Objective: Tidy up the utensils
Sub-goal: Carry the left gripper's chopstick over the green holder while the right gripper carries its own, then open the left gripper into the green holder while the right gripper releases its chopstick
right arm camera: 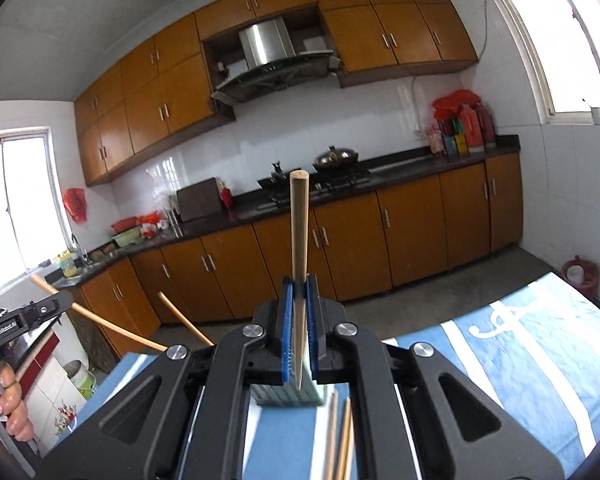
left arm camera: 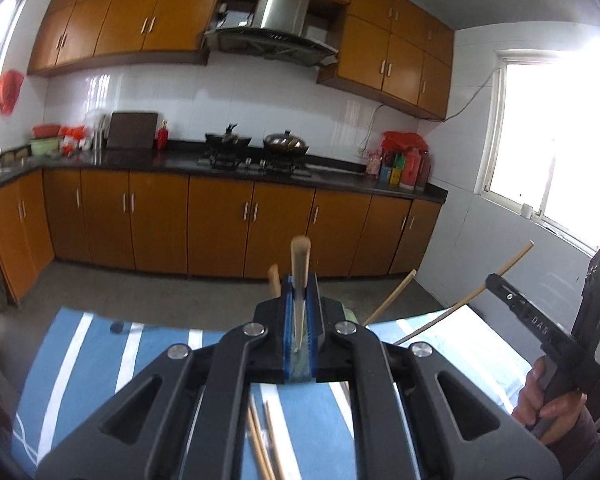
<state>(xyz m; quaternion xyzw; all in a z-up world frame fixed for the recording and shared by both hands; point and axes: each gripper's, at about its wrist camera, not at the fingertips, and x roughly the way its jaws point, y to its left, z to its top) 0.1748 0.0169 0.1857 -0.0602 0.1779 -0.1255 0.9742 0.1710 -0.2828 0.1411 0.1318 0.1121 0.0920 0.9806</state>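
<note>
Chopsticks [left arm camera: 300,280] pinched in left hand-held gripper [left arm camera: 300,320], lower centre?
— Yes; right hand-held gripper [right arm camera: 299,320] clamps another chopstick [right arm camera: 299,240]. More sticks [right arm camera: 342,436] lie on the striped table [right arm camera: 540,360] below. Apparent step: carrying; next, finding a holder.

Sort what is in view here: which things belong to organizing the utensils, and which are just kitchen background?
Part of the job:
- chopstick in the left claw
- chopstick in the right claw
- loose chopsticks on the blue striped cloth
- grey holder

Just lying about:
- wok on the stove
- bottles at the counter end
- cutting board
- red bags
</note>
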